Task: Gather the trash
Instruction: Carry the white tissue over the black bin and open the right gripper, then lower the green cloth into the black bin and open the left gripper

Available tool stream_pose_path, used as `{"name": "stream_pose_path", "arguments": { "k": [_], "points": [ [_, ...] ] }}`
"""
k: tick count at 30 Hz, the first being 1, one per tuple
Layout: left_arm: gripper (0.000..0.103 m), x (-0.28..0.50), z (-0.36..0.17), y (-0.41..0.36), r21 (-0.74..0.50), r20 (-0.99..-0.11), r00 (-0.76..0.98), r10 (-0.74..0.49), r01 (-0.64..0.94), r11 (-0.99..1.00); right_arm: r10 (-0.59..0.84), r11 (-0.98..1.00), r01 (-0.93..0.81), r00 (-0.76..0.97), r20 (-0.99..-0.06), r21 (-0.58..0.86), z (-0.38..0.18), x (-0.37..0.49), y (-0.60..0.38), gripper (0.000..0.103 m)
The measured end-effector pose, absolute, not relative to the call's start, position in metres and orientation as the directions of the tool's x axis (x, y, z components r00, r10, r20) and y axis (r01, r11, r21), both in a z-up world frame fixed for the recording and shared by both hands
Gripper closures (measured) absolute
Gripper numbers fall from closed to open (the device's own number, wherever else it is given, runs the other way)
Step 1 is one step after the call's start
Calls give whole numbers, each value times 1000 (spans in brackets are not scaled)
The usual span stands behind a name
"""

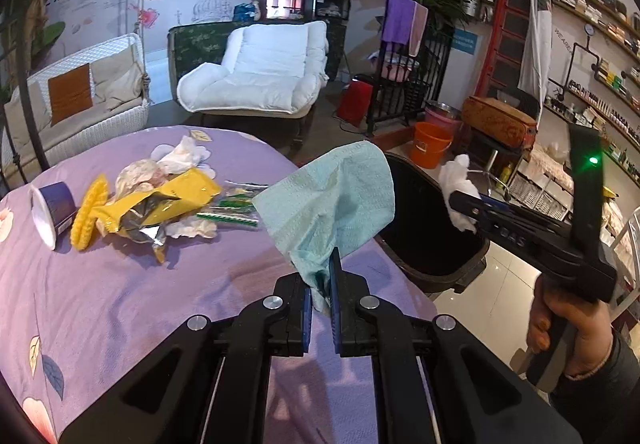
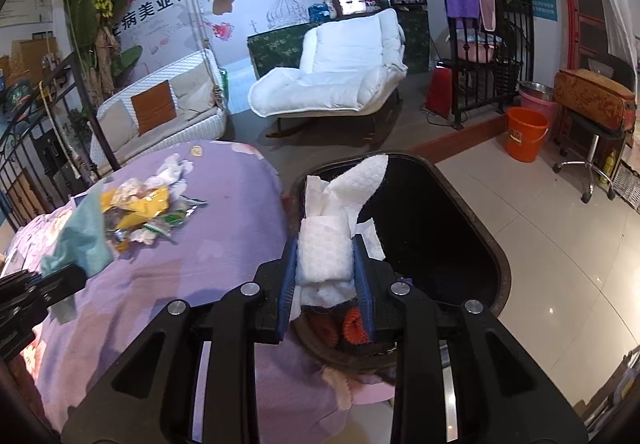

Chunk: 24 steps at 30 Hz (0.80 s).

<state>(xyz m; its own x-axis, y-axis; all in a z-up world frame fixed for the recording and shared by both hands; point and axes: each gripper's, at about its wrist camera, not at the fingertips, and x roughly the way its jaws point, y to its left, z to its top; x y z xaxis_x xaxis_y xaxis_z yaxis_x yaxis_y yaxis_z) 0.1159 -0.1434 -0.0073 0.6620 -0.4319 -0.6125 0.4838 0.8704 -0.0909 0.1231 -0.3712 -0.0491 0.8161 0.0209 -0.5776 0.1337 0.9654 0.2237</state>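
- Left wrist view: my left tongs (image 1: pixel 320 284) are clamped on a blue napkin (image 1: pixel 332 199) that stands up over the edge of the bench (image 1: pixel 120 284). A litter pile (image 1: pixel 160 199) and a tipped cup (image 1: pixel 52 209) lie on the purple cloth. To the right, a hand (image 1: pixel 568 332) holds my right tongs (image 1: pixel 460 211) over the black bin (image 1: pixel 428 215).
- Right wrist view: my right tongs (image 2: pixel 326 264) grip a white tissue wad (image 2: pixel 328 240) above the bin (image 2: pixel 496 256), just beside the bench (image 2: pixel 208 256). The blue napkin (image 2: pixel 80 240) shows at left.
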Motion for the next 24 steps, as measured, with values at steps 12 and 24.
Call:
{"name": "stream_pose_path", "arguments": {
  "k": [12, 24],
  "points": [
    [95, 119, -13, -179, -71, -636, 626, -451, 535, 842, 14, 955, 192, 732, -681, 226, -91, 179, -396, 75],
    [95, 139, -16, -207, -134, -659, 554, -509, 579, 804, -43, 939, 255, 750, -660, 229, -93, 155, -404, 36]
  ]
}}
